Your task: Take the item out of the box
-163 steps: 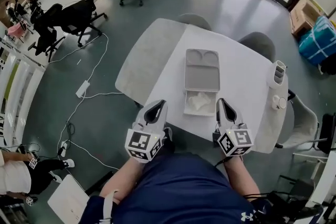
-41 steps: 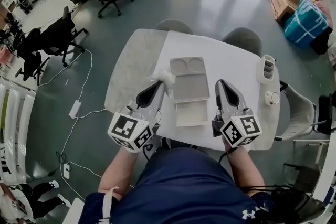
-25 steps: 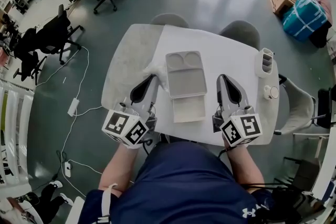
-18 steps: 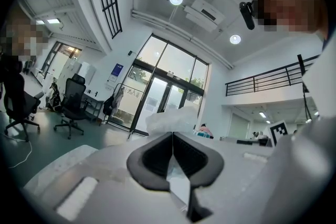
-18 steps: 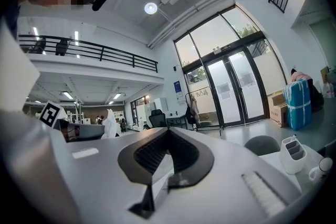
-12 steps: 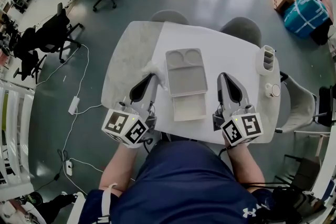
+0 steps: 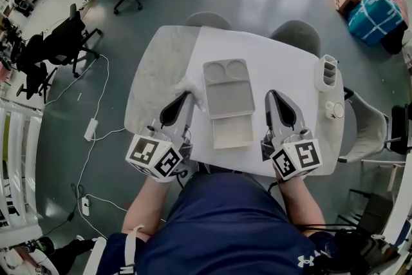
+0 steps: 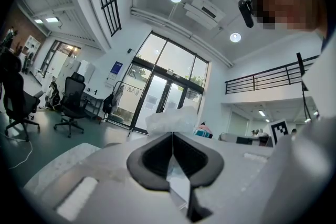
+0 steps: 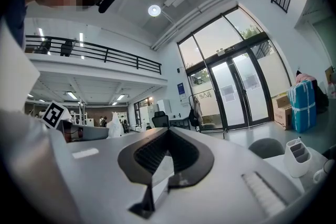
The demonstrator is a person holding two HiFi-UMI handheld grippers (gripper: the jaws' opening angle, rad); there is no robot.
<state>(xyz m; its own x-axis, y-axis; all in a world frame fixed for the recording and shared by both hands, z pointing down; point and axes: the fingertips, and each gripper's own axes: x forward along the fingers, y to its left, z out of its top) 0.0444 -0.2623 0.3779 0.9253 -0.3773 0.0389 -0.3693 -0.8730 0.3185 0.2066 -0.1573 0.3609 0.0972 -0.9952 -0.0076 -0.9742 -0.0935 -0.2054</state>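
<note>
The crumpled white item [image 7: 190, 83] is clamped at the tips of the left gripper [image 7: 186, 96], whose jaws are pressed together on it. It is outside the open box [image 7: 232, 132], just beside its left edge, over the desk [image 7: 283, 67]. The right gripper [image 7: 272, 97] is seen idle at the box's right, jaws closed on nothing. The item should be lowered clear of the box until borne by the desk, and only then released (so light a thing could drift). Whether it touches the desk, and what it is made of, cannot be told
</note>
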